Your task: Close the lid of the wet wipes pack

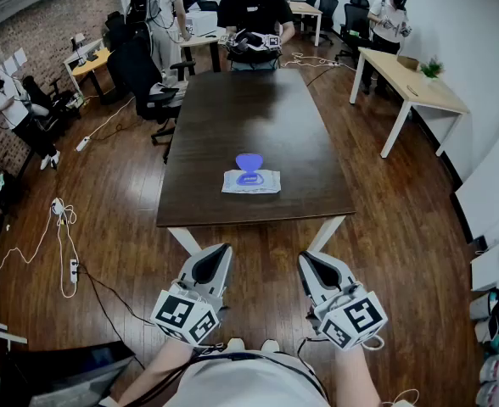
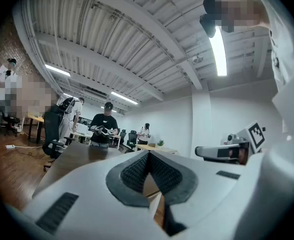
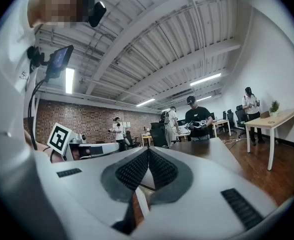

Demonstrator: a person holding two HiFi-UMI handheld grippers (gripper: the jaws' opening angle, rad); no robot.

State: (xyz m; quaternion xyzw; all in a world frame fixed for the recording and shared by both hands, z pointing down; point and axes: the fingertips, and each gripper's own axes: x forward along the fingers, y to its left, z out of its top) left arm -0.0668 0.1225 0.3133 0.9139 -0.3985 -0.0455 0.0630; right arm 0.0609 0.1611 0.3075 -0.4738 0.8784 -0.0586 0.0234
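Wet wipes pack [image 1: 251, 181] lies flat on table, blue lid [image 1: 249, 161] open.

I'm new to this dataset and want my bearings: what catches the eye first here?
A wet wipes pack lies on the dark table, its blue lid standing open. Near the bottom of the head view, the left hand-held gripper and right hand-held gripper are both shut and empty, short of the table's near edge.

Left gripper [image 1: 213, 264] held low and level, jaws closed and empty, right gripper [image 1: 319, 269] beside it, likewise closed, pointing forward
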